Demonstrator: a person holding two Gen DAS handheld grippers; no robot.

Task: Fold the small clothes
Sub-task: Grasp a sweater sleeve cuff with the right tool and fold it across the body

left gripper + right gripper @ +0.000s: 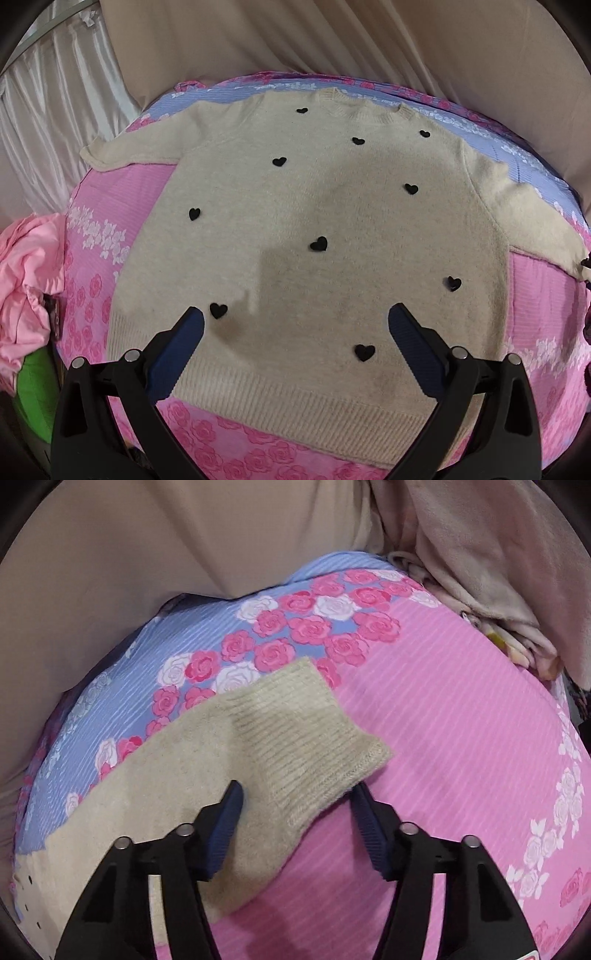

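Lying flat, front up, on the pink and blue rose-print sheet: one beige sweater with eleven black hearts countable across it, one pink garment bunched just beyond the sweater's left hem corner. Hovering over the sweater's lower half, left gripper spread wide, grasping nothing. Straddling the sweater's ribbed cuff at the sleeve end, right gripper partly parted, pads not visibly pressing the knit.
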